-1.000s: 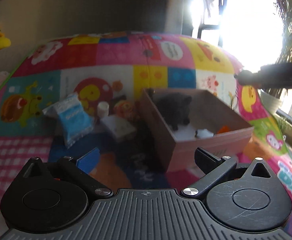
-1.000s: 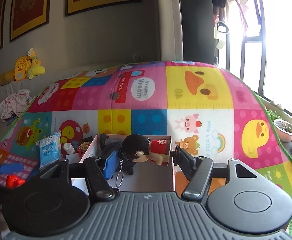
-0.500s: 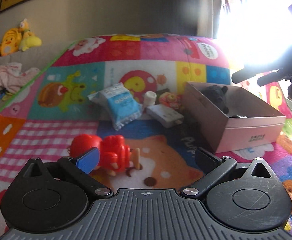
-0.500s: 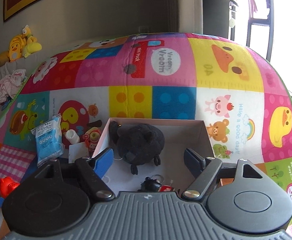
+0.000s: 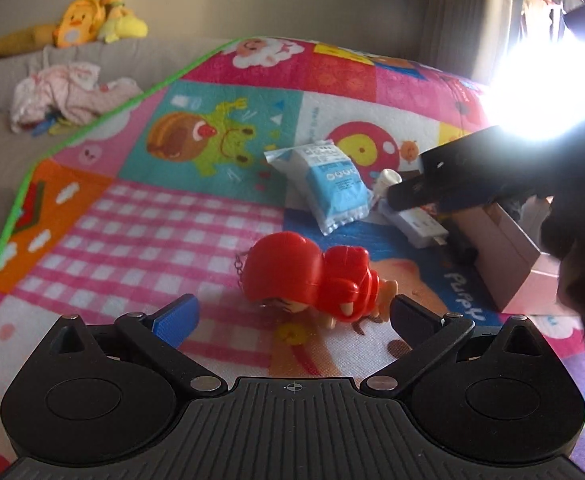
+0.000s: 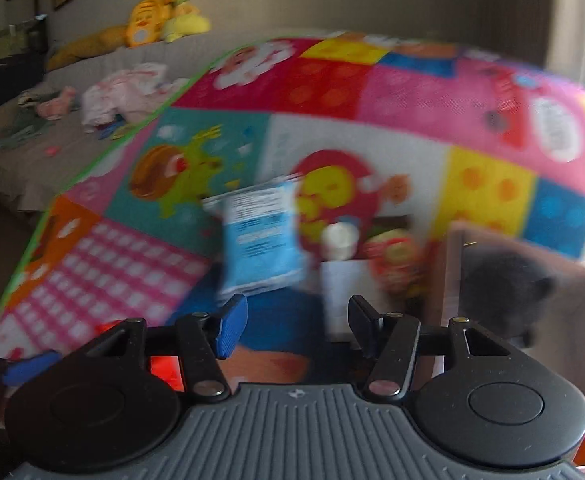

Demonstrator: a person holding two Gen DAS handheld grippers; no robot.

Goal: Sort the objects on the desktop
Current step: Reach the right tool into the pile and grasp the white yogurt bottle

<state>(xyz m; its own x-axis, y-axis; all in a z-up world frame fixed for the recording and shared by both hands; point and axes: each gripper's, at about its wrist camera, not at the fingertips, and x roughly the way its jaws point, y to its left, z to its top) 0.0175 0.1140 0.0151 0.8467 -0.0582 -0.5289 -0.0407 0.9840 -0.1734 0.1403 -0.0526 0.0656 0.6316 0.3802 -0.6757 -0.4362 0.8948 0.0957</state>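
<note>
A red doll figure (image 5: 312, 276) lies face down on the play mat just ahead of my open left gripper (image 5: 292, 316), between its fingers' line. A blue-and-white packet (image 5: 328, 184) lies beyond it, with a small white bottle (image 5: 388, 180) and a white box (image 5: 412, 220). The cardboard box (image 5: 508, 252) is at the right. My right gripper (image 6: 292, 320) is open and empty, over the mat facing the packet (image 6: 260, 240), white bottle (image 6: 338, 240) and a round colourful toy (image 6: 396, 264). The box (image 6: 444, 280) holds a black plush (image 6: 500, 292).
The colourful play mat (image 5: 152, 232) has a green edge at the left. A grey sofa with yellow plush toys (image 5: 92, 28) and pink clothes (image 5: 68, 92) stands behind. The right gripper's dark body (image 5: 492, 168) crosses the left wrist view. Strong window glare at the right.
My right gripper let the doll with keychain drop into the box, then swung left toward the packet. My left gripper moved left and closer to the red doll.
</note>
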